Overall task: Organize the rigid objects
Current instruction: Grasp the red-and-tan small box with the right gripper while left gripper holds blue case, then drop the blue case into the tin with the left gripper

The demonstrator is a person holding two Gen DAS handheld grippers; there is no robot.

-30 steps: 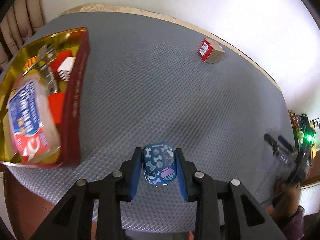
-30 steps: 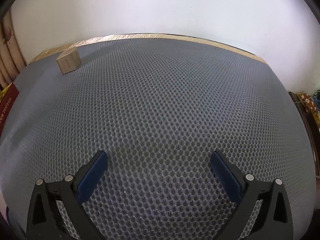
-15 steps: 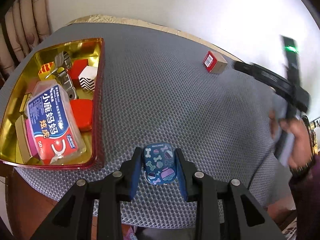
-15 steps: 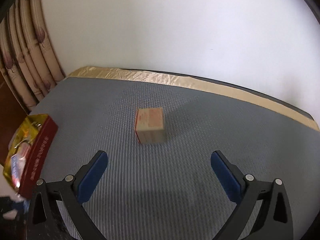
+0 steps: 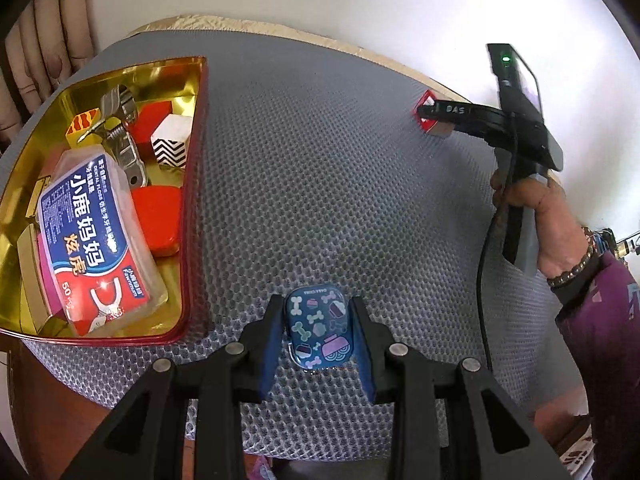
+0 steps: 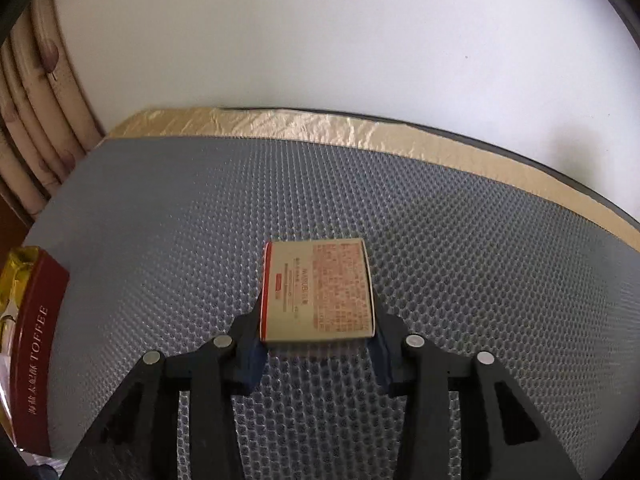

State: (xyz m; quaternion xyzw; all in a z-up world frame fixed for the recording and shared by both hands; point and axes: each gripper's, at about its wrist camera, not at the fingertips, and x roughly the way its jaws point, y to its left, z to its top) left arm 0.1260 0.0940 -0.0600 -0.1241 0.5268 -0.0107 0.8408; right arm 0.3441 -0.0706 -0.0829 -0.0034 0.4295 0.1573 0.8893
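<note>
Left wrist view: my left claw (image 5: pixel 319 336) is clamped on the small blue rounded-rectangle tin with bone prints (image 5: pixel 319 328), one pad on each long side, tin's long axis running straight ahead along the fingers. The gold-lined, red-walled toffee tin tray (image 5: pixel 195 216) lies ahead and to the left of the blue tin, its near right wall just beside the claw. Judgement: the carry into the tray is a short leftward-forward swing, and the left hand is clearly the nearer one. Far right of the tray, the right claw (image 5: pixel 430 114) reaches the small tan cardboard box with red end (image 5: pixel 425 103).

Right wrist view: right claw (image 6: pixel 318 344) grips that box (image 6: pixel 318 292) across its width; box sits on the grey mesh-covered desk (image 6: pixel 460 248), well right of the tray (image 6: pixel 34 344).
</note>
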